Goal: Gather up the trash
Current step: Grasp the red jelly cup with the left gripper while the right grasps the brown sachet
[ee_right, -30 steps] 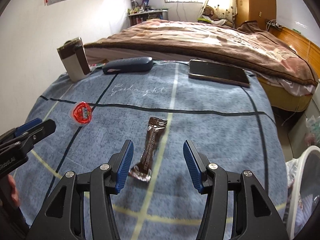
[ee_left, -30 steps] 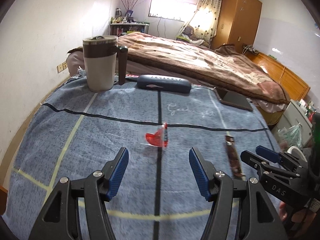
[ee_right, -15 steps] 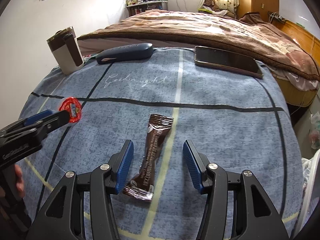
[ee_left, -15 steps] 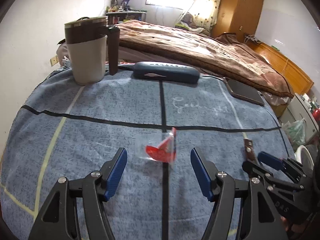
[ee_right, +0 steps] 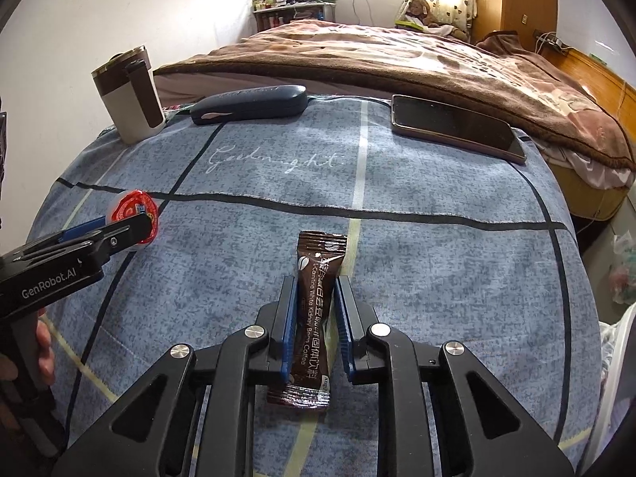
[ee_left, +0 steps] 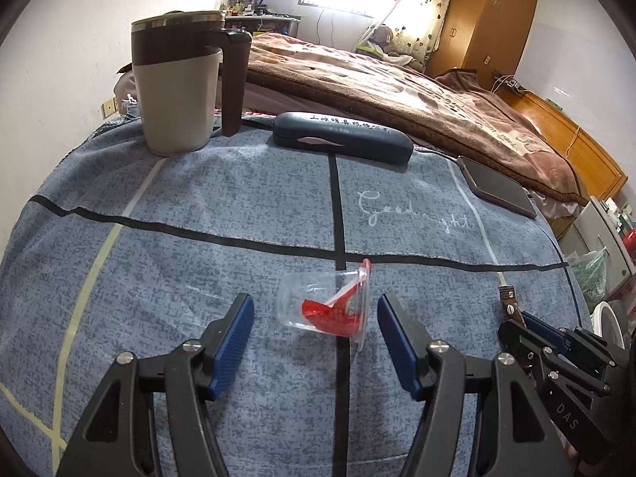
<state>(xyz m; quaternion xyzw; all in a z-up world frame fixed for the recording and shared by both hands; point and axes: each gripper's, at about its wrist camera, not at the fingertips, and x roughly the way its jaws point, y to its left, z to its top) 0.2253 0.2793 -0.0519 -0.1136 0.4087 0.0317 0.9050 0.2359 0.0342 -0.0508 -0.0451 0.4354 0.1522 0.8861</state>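
Right gripper [ee_right: 314,310] jaws clenched on a slim brown foil coffee sachet [ee_right: 312,318], its long axis running forward between them; left gripper [ee_left: 312,334] jaws closing, not yet touching a toppled clear plastic cup with red lid [ee_left: 326,310] between them, mouth facing right.

- My left gripper [ee_left: 314,332]: black skeletal arms with triangular cutouts, ribbed blue pads, silver screw heads.
- My right gripper [ee_right: 314,310]: the same build ("DAS" on its side; the left reads "GenRobot.AI").

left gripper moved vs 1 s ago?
Yes. In the left wrist view the left gripper has come forward toward the mug, so the clear cup now sits between its closing jaws, untouched. It lay ahead of them before.
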